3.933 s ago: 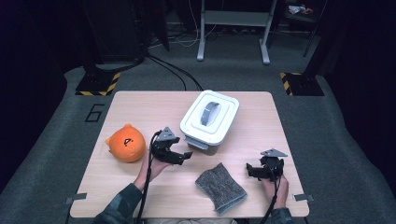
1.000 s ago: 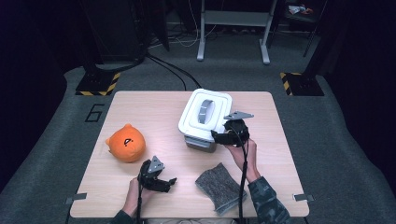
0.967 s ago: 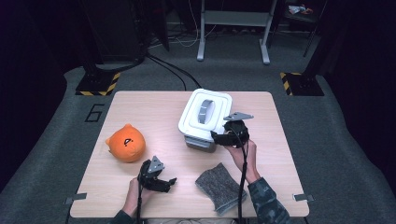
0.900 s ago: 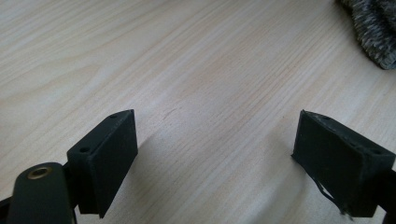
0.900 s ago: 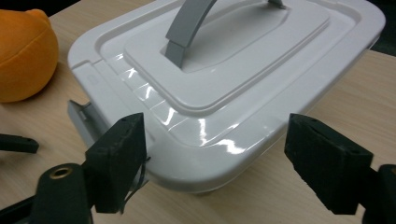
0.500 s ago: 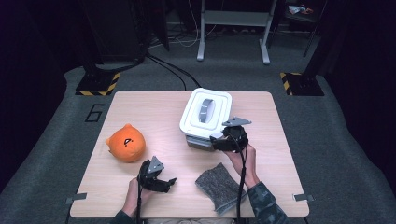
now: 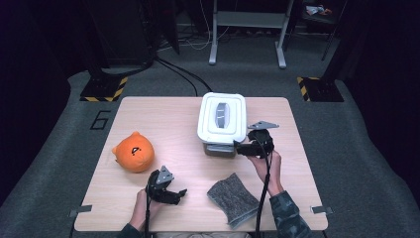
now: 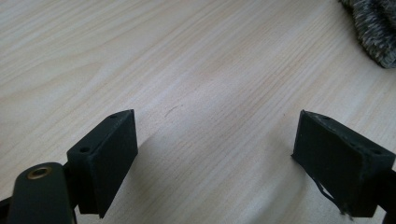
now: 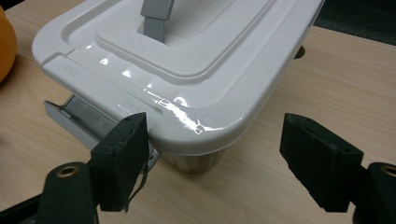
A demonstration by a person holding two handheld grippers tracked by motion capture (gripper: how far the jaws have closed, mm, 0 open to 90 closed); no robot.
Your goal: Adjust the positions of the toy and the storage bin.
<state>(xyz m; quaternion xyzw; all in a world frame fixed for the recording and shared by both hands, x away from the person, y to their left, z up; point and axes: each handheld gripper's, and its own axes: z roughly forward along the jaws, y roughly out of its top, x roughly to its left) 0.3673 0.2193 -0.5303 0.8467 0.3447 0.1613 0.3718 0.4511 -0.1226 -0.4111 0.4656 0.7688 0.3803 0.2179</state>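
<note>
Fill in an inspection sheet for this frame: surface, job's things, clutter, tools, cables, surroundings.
Surface: light wooden table, bare grain under the left tool.
Job's things: white lidded box, lid on, grey handle on top, grey latch hanging open at its near end.
Clutter: orange plush at the left; grey knitted cloth near the front edge.
Tools: right tool open, jaws astride the box's near corner, not closed on it; left tool open over bare wood.
Cables: one trails from each tool along the forearms; more lie on the floor behind.
Surroundings: grey floor, striped hazard markings, a metal stand beyond the table.
</note>
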